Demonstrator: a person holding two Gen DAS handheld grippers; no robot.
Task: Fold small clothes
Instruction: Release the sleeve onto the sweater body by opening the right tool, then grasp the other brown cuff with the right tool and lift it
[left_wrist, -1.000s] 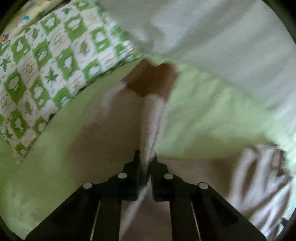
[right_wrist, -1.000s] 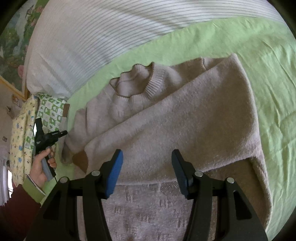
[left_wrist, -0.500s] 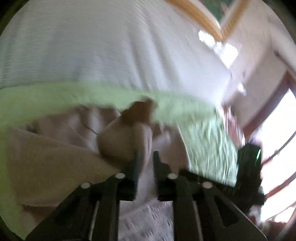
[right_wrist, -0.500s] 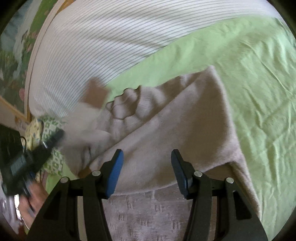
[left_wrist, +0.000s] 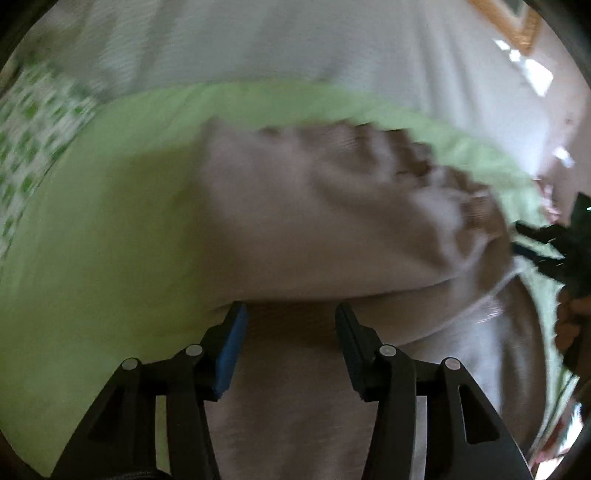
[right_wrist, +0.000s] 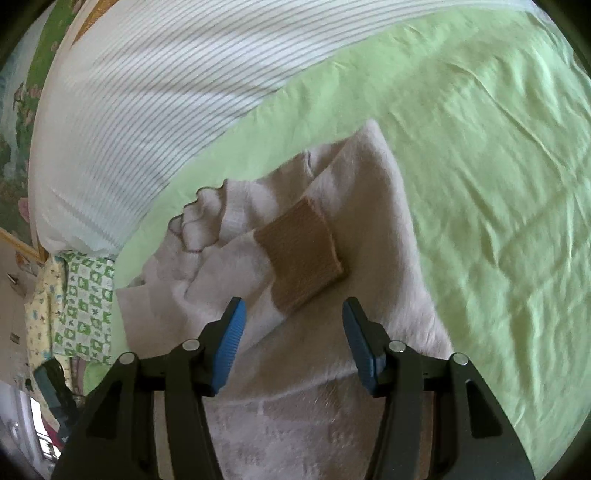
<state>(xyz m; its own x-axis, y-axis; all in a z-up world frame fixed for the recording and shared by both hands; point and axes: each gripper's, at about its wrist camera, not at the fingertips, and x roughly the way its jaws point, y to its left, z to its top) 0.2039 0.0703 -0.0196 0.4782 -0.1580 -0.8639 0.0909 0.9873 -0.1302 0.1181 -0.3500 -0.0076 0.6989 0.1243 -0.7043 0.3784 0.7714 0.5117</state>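
Note:
A small beige knit sweater (right_wrist: 373, 236) lies on the light green bed sheet (right_wrist: 498, 166). Both sleeves are folded across its body; the upper sleeve's brown cuff (right_wrist: 303, 254) lies on top, near the middle. The neck opening (right_wrist: 201, 221) points to the upper left. My right gripper (right_wrist: 293, 314) is open and empty, just above the sweater, before the brown cuff. In the blurred left wrist view my left gripper (left_wrist: 290, 319) is open and empty over the sweater (left_wrist: 314, 221). The right gripper (left_wrist: 554, 251) shows at that view's right edge.
A white striped duvet (right_wrist: 166, 92) lies along the far side of the sheet. A green-and-white patterned pillow (right_wrist: 88, 299) lies at the left beside the sweater. The left gripper's body (right_wrist: 55, 387) shows low at the left edge.
My left gripper carried the sleeve with the brown cuff across the sweater, let it go and opened. The cuff now lies on the sweater's body. My right gripper stayed open and hardly moved.

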